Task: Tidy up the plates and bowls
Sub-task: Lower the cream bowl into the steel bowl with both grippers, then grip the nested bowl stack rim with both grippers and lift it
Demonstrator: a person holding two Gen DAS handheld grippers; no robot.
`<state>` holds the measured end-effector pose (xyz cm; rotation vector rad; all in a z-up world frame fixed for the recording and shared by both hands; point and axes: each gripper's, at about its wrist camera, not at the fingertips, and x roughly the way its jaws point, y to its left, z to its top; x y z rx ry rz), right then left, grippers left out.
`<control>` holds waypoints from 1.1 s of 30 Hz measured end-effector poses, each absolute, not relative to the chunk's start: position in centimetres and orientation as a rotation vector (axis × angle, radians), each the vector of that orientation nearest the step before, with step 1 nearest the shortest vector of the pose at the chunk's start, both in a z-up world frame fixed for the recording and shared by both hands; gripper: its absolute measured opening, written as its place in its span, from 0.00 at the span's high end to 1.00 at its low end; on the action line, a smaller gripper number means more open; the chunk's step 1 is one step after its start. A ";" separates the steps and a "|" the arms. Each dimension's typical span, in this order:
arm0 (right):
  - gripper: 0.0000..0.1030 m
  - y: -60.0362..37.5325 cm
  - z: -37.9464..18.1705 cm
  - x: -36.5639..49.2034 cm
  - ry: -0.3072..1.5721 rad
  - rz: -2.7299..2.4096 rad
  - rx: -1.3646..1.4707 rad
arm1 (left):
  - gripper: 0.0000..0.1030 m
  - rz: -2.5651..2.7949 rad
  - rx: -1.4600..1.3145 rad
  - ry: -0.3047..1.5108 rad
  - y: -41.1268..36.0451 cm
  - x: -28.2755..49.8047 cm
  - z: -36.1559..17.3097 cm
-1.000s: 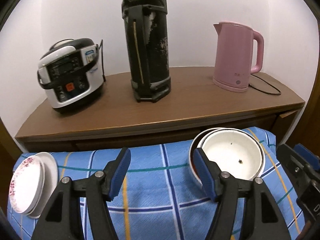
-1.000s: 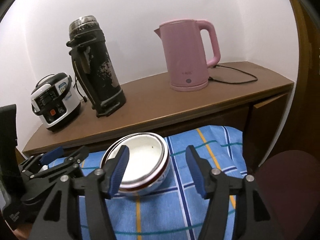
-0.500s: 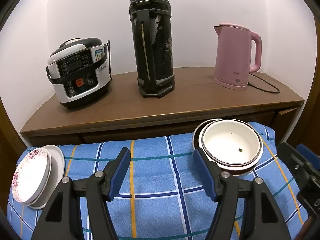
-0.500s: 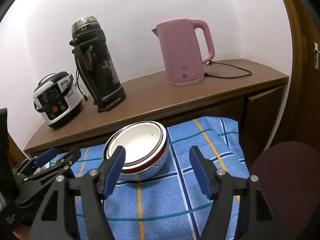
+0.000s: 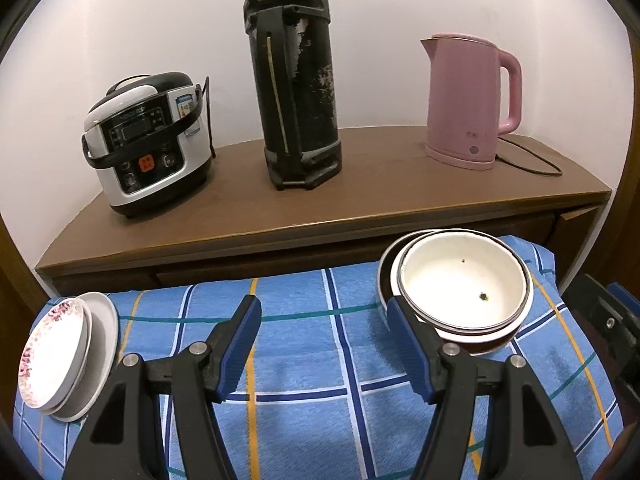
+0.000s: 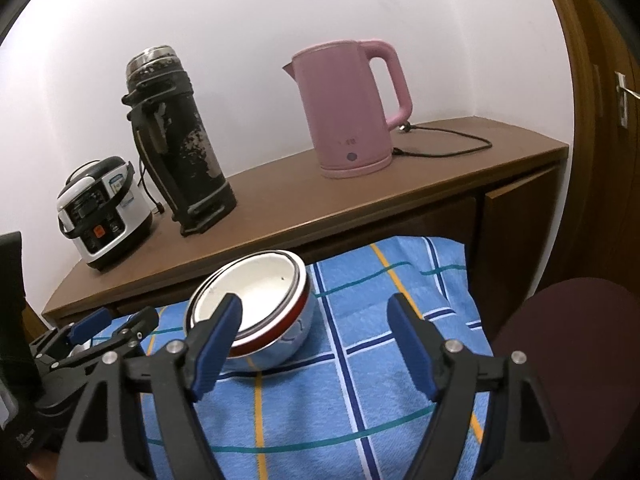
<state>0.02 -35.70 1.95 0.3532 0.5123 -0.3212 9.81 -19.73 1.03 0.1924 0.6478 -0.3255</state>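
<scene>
At the far right corner of the blue checked cloth-covered desk [image 5: 304, 364], nested white enamel bowls [image 5: 460, 292] are sitting stacked; the right claw [image 6: 316, 344] is opening empty, the left claw [image 5: 324, 344] is hanging apart, and white plates [image 5: 60, 360] are waiting at the left edge.

Blue checked cloth [image 5: 320, 360], pink kettle [image 5: 466, 100], white red-banded bowls [image 6: 264, 312], floral-rimmed white plates [image 5: 52, 360], black flask [image 5: 294, 92].
</scene>
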 end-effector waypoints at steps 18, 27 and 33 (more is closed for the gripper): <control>0.33 -38.3 -1.2 6.1 0.612 -0.289 0.514 | 0.25 -0.341 0.009 0.809 -21.9 15.9 -1.2; 0.47 -37.8 -2.4 8.1 0.653 -0.278 0.509 | 0.25 -0.366 -0.029 0.818 -22.6 17.1 -2.0; 0.56 -38.1 -3.3 8.9 0.681 -0.231 0.585 | 0.25 -0.396 -0.066 0.829 -22.7 17.8 -2.4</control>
